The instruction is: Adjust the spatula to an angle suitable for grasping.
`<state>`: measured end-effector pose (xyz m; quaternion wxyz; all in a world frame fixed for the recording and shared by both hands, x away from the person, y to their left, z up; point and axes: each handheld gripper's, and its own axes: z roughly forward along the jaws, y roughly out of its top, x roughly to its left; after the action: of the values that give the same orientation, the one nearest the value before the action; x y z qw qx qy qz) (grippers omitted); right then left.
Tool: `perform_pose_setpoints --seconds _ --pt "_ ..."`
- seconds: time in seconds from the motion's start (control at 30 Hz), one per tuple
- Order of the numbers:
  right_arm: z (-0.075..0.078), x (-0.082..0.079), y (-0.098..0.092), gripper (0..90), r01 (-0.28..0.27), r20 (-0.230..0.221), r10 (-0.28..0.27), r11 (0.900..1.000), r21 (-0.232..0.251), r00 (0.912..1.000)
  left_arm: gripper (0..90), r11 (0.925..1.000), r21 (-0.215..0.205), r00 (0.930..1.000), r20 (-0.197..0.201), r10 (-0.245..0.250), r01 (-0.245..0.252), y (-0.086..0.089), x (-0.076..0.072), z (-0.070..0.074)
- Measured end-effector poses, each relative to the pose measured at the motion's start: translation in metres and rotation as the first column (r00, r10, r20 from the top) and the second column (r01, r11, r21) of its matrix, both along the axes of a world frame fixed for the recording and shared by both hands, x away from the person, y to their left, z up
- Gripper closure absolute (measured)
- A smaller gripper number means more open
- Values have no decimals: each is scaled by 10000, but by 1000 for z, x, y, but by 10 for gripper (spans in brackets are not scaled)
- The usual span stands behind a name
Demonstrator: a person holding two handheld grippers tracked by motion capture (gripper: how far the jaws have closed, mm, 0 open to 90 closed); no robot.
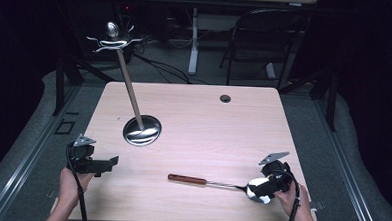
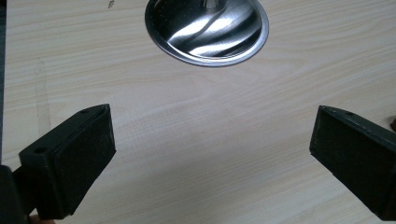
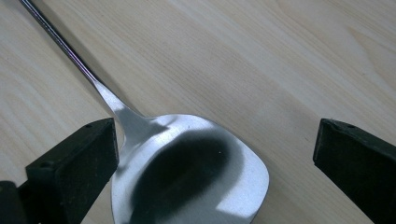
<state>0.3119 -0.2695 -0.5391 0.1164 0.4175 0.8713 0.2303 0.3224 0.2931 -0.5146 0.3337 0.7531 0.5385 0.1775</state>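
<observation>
Spatula (image 3: 187, 172) blade lies between right gripper's (image 3: 215, 154) wide-apart jaws; high view adds its wooden handle (image 1: 187, 179)

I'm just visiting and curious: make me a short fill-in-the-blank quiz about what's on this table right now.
1. The spatula lying on the table has a handle made of ____.
2. The steel blade of the spatula lies between the jaws of the ____ gripper.
3. The jaws of the left gripper stand ____, with nothing between them.
4. The utensil stand rests on a round ____ base.

Missing words: wood; right; open; metal
</observation>
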Motion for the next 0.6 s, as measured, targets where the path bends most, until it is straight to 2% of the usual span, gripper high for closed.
perform_pose_setpoints --seconds 0.1,0.23,0.27,0.3,0.47,0.5,0.57,0.6 --pt "0 0 2 0 -38 -41 38 10000 -15 10000 0 10000 -13 10000 -27 -9 9 1 -1 0" --pt "1 -3 10 0 -680 -217 678 9976 -107 9975 0 9999 -155 10000 -25 -66 66 2 0 -1" --pt "1 -3 10 0 -680 -217 678 9976 -107 9975 0 9999 -155 10000 -25 -66 66 2 0 -1" --pt "2 -4 14 0 -918 -180 914 9955 -252 9957 0 9997 -237 9999 -82 -72 70 2 1 -1" --pt "2 -4 20 0 -1237 -249 1230 9920 -260 9921 0 9996 -264 10000 -70 -64 62 3 0 -1" --pt "2 -4 21 0 -1272 -206 1264 9910 -409 9918 0 9997 -248 10000 -44 -62 61 3 0 0" --pt "3 -4 24 27 -1342 -150 1336 9899 -448 9909 0 9997 -214 10000 -38 -73 72 2 0 0" --pt "4 -4 27 77 -1490 -13 1491 9876 -491 9888 0 9997 -208 9999 -92 -105 104 2 0 0"
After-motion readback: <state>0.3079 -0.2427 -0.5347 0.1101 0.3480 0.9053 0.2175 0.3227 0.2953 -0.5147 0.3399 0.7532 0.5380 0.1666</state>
